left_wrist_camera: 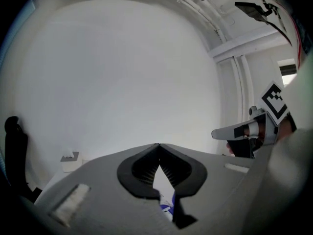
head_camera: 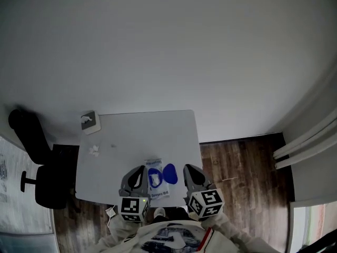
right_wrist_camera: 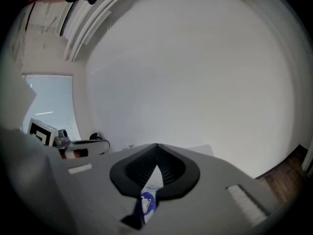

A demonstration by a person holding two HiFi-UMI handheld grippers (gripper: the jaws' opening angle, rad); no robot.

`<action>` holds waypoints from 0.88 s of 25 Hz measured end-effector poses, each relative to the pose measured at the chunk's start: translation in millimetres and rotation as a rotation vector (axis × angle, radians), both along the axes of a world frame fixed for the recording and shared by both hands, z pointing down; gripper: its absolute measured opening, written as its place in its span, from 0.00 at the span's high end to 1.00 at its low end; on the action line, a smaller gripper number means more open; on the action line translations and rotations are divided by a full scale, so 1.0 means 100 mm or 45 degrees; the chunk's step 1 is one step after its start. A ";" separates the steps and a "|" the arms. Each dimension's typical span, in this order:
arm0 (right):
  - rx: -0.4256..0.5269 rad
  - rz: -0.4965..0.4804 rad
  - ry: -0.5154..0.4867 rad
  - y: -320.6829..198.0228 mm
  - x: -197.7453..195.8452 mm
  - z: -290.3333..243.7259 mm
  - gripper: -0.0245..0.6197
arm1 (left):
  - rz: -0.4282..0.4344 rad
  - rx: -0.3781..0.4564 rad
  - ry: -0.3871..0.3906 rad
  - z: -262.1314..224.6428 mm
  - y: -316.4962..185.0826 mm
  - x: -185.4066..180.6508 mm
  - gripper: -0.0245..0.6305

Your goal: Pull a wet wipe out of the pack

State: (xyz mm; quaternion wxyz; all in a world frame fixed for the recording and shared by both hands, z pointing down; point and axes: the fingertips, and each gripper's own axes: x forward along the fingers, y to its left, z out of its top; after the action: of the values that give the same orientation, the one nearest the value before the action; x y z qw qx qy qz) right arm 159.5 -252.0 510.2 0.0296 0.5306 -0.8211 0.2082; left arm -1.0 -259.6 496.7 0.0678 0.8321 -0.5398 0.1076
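Note:
The wet wipe pack (head_camera: 156, 182) lies flat near the front edge of the white table (head_camera: 137, 133), its blue lid (head_camera: 169, 173) flipped open to the right. My left gripper (head_camera: 140, 168) hovers just left of the pack and my right gripper (head_camera: 187, 167) just right of it, both above the table's front edge. In the left gripper view the jaws (left_wrist_camera: 158, 146) meet at their tips with nothing between them, and a bit of the pack (left_wrist_camera: 167, 208) shows below. The right gripper (right_wrist_camera: 157, 145) is likewise shut and empty, with the pack (right_wrist_camera: 147, 200) visible under it.
A small tissue box (head_camera: 90, 122) stands at the table's far left corner, with a crumpled white tissue (head_camera: 94, 151) nearer along the left side. A black office chair (head_camera: 39, 165) stands left of the table. Wooden floor (head_camera: 242, 162) lies to the right.

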 end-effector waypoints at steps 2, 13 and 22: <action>-0.003 -0.028 -0.011 -0.02 0.02 0.03 0.95 | -0.027 0.002 -0.010 0.00 0.00 0.03 0.96; -0.004 -0.115 -0.022 -0.16 0.16 0.11 0.95 | -0.118 -0.008 -0.054 0.00 -0.03 0.15 0.96; -0.042 -0.150 0.012 -0.30 0.02 0.19 0.95 | -0.142 -0.015 -0.056 0.03 -0.14 0.01 0.96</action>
State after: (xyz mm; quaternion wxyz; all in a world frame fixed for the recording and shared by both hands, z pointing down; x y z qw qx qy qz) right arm 161.6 -282.4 529.7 0.0545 0.4817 -0.8473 0.2169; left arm 0.0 -274.1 499.6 0.0667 0.7979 -0.5859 0.1252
